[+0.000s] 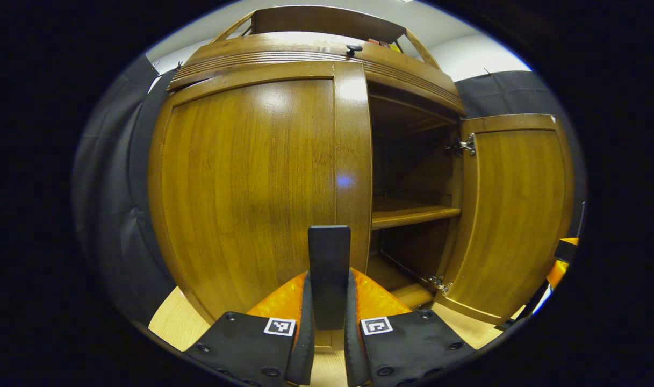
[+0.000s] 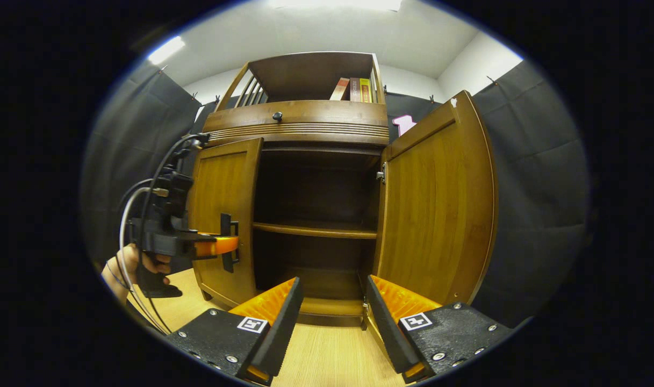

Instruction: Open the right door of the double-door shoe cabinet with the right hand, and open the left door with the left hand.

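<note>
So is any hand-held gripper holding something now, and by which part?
The left hand-held gripper is closed on the left door by its handle. The right hand-held gripper is open, holding nothing.

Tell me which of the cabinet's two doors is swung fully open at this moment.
The right door: it stands wide open with nothing gripping it. The left door is only partly open, its handle clamped in the left gripper.

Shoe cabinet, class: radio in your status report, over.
Left gripper shut on left door handle, left door barely ajar. Right gripper open, holding nothing. Right door swung wide. Nothing in the way.
</note>
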{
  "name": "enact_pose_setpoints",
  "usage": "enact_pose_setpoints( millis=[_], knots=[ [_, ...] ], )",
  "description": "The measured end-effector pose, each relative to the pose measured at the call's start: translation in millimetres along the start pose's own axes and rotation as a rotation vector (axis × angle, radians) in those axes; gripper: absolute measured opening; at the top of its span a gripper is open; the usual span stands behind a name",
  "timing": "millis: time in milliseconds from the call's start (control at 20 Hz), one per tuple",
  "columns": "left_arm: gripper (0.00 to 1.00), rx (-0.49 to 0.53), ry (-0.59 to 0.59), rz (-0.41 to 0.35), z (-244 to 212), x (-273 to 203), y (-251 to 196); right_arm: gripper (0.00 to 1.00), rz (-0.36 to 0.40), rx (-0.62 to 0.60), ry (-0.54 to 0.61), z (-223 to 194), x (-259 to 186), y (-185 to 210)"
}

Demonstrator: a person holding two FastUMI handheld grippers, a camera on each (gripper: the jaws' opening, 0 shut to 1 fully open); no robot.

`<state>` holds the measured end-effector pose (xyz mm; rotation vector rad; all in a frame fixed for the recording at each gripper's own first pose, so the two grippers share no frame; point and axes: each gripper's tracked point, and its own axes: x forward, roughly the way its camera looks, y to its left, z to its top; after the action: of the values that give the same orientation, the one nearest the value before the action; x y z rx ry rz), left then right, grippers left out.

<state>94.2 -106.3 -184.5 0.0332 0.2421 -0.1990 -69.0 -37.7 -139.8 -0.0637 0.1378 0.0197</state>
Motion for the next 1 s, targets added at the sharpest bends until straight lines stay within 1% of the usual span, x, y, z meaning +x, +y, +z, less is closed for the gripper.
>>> enact_pose_setpoints(
  millis=[50,100,150,350,500,600,650,800,850,1000],
  knots=[
    [0.32,-0.001,0.000,-0.009,-0.5,-11.2,1.2,0.75,-0.001,0.000,-0.003,2.8,-1.5,1.2],
    [0.32,-0.001,-0.001,-0.015,-1.9,-21.8,3.4,0.75,0.000,-0.001,-0.005,3.9,-2.1,1.6],
    [0.29,-0.005,-0.006,-0.017,-3.0,-31.0,4.9,0.75,0.000,-0.001,-0.008,5.8,-3.6,2.2],
    [0.32,0.017,-0.019,-0.020,-3.1,-65.1,15.6,0.75,0.008,-0.003,-0.015,11.6,-7.9,7.6],
    [0.31,0.023,-0.023,-0.017,-4.0,-85.9,24.8,0.75,0.014,0.000,-0.019,13.5,-9.2,12.0],
    [0.29,0.027,-0.024,-0.010,-6.6,-95.3,31.5,0.75,0.021,0.002,-0.020,14.5,-10.3,15.9],
    [0.30,0.031,-0.028,-0.008,-7.2,-100.8,35.3,0.84,0.025,0.000,-0.018,13.8,-10.9,18.0],
    [0.30,0.033,-0.041,0.005,-6.3,-122.1,48.7,0.84,0.032,-0.006,-0.013,13.1,-10.9,22.9],
    [0.29,0.033,-0.044,0.010,-5.7,-128.2,53.1,0.84,0.035,-0.006,-0.011,13.7,-11.5,24.7],
    [0.29,0.041,-0.050,0.026,-7.4,-144.6,67.8,0.84,0.047,-0.003,-0.015,15.2,-13.2,30.4]
  ],
)
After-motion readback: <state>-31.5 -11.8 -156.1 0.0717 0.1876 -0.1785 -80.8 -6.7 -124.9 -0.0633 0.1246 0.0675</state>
